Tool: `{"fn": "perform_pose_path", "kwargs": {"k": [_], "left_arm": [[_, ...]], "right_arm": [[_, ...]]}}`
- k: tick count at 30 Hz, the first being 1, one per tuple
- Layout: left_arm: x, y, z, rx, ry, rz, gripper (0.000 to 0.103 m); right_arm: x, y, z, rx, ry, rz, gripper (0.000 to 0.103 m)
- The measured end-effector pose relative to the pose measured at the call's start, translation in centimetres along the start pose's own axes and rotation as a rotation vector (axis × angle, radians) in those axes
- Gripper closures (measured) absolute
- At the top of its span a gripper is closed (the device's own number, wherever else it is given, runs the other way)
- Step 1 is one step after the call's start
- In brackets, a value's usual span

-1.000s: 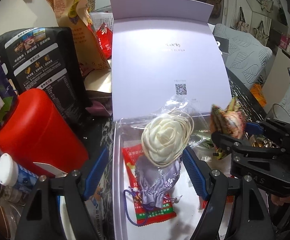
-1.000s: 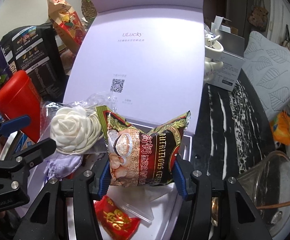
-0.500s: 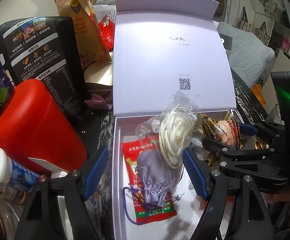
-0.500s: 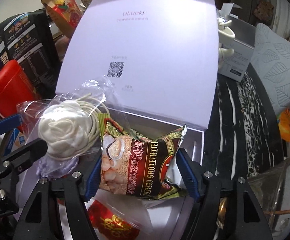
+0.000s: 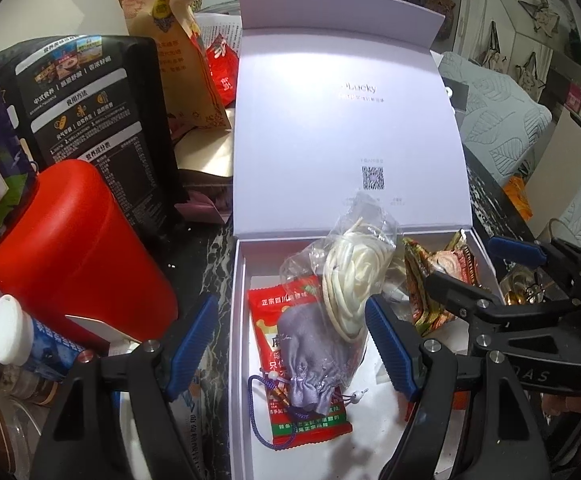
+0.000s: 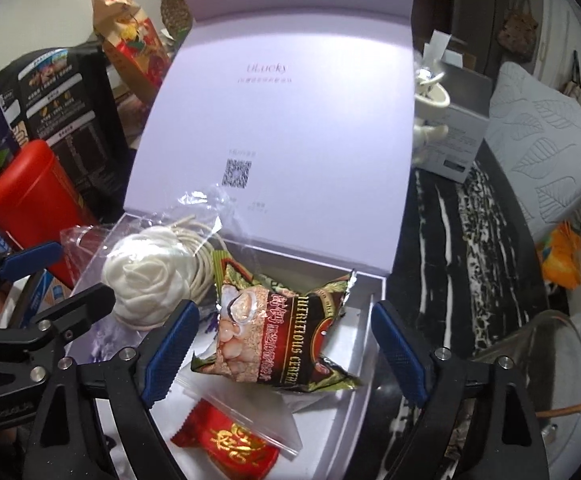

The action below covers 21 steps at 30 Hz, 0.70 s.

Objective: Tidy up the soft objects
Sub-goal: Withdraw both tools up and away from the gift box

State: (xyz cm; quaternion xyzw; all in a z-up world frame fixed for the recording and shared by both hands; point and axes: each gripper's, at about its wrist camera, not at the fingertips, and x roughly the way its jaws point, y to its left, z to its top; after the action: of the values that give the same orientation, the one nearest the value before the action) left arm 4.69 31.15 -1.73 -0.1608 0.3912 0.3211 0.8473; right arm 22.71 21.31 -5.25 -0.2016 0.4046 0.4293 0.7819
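Observation:
An open white gift box [image 5: 240,344] [image 6: 374,292] holds soft things. A cream fabric rose in a clear bag [image 5: 354,276] [image 6: 150,284] leans on a lilac drawstring pouch [image 5: 310,356], which lies on a red snack packet [image 5: 274,308]. A dark cereal sachet [image 6: 286,340] [image 5: 438,276] lies in the box's right part. A small red packet [image 6: 230,440] lies at the front. My left gripper [image 5: 290,348] is open above the pouch, holding nothing. My right gripper [image 6: 286,356] is open around the cereal sachet without gripping it.
The box lid [image 5: 346,128] stands upright behind. A red canister [image 5: 70,248], a black food bag [image 5: 86,108] and a small bottle [image 5: 14,336] crowd the left. A glass bowl [image 6: 550,360] and a grey box [image 6: 458,136] sit right on the dark marble table [image 6: 462,248].
My left gripper opened and let the bagged rose drop onto the pouch. My right gripper lowered the cereal sachet into the box and opened off it.

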Motion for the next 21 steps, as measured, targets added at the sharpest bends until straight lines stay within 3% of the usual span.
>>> {"fn": "perform_pose_path", "kwargs": {"k": [12,21], "left_arm": [[-4.2,0.2,0.7,-0.013,-0.085,0.023,0.027],[-9.4,-0.1,1.0,-0.005,-0.185,0.009,0.027]], "right_arm": [[-3.7,1.0,0.1,-0.019,-0.092,-0.009,0.017],[-8.7,1.5,0.3,-0.007,-0.182,-0.029,0.017]]}}
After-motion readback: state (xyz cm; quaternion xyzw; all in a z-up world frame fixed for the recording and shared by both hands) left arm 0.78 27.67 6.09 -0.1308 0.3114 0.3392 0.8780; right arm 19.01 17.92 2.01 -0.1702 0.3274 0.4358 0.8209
